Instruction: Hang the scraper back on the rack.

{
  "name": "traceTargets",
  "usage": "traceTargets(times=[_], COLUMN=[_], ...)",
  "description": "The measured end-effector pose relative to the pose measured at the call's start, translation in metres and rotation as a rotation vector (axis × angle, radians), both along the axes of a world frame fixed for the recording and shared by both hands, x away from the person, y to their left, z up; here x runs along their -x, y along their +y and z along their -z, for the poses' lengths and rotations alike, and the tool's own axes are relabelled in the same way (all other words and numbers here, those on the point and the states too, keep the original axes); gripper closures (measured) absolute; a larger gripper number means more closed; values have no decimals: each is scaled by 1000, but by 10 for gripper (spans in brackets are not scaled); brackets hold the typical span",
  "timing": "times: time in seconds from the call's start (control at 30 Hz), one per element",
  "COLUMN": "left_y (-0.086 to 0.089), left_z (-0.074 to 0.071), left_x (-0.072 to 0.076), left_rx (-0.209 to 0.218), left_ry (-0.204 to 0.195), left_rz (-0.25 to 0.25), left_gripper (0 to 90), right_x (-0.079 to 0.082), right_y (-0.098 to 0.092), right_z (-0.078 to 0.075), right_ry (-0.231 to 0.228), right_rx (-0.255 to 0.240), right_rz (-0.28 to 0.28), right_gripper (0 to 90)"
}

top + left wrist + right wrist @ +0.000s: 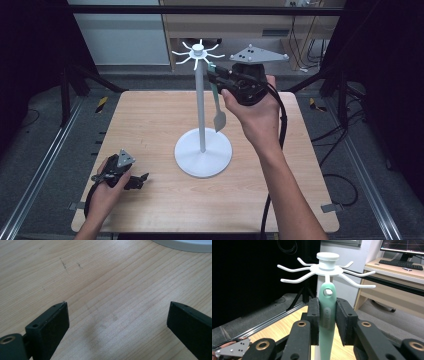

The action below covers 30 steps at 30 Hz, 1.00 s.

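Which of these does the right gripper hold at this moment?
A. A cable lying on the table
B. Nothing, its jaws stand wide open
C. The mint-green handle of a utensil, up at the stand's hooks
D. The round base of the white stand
C: the right gripper has both jaws pressed on the mint-green handle, whose hanging hole sits at a hook of the white stand.

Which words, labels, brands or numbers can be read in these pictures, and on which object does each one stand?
None can be read with certainty.
The green utensil handle held by the right gripper carries a raised mark: too blurred to read.
The monitor on the desk behind shows lines and small text: too small to read.
The white rack, the table and the left gripper bear no text.
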State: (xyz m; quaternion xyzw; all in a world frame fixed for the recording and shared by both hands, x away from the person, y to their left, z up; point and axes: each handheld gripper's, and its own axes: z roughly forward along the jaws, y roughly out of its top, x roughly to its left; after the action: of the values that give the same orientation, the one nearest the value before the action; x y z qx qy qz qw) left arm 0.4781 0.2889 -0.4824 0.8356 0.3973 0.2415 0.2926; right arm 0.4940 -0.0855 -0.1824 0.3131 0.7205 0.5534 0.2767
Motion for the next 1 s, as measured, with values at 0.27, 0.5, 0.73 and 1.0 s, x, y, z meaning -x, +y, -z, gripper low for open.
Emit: traceTargets(times=[0.27, 0.5, 0.73, 1.0], left_y=[0, 0, 0, 0], left_z=[0, 0, 0, 0], left_x=[0, 0, 0, 0], left_rx=[2, 2, 1, 1], left_ry=[2, 1, 0, -1], left_rz=[0, 0, 0, -1], left_gripper=[39, 39, 39, 39], right_x=[0, 0, 4, 9], right_y=[1, 0, -6, -20], right_z=[0, 0, 1, 8], right_ry=[4, 8, 12, 24], right_rx=[-3, -4, -2, 4], right_rz=[5, 4, 9, 35], right_gripper=[739, 725, 698, 696])
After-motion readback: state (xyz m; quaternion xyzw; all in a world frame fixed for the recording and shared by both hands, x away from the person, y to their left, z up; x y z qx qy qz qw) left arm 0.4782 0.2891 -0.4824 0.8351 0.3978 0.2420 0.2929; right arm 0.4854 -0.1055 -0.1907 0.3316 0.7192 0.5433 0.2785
